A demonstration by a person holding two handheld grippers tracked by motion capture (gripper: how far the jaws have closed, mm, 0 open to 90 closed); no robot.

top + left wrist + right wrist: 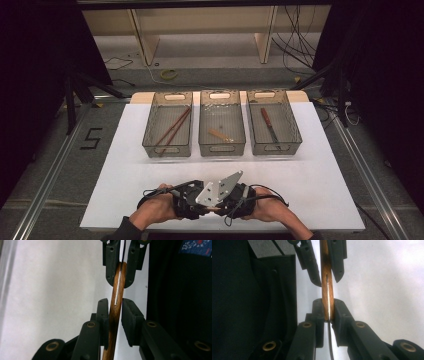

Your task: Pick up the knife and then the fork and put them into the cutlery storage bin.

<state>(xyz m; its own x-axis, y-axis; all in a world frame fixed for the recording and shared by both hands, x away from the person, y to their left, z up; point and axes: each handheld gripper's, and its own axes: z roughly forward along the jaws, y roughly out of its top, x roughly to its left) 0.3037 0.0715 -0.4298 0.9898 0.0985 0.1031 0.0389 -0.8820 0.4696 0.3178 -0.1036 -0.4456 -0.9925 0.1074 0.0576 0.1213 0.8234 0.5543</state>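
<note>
Handover step, mid-transfer. Both claws meet nose to nose at the near edge of the white table (300, 180), over a slim brown wooden-handled utensil with a thin metal blade or tang let into the wood (115, 312); kind of utensil not clear, probably a knife.

Right gripper (329, 310): clenched on the wooden handle, pads pressing both sides right at the tips, with the metal strip running back between its jaws toward the camera.

Left gripper (115, 311): the handle passes between its jaws, touching the left pad, while a gap shows on the right side, so it reads as released or only loosely guiding.

In the high view the left gripper (192, 200) and right gripper (232, 200) sit touching, utensil hidden between them.

Ahead of the claws, well apart: three clear plastic bins (222, 145), holding brown chopsticks (172, 129), a small wooden piece (220, 135) and a brown-handled knife (269, 125).

Judgement: the right claw has taken over. Next the left claw should open fully and back off clear, then the right carries the utensil forward to a bin, likely the one ahead on its own side.
</note>
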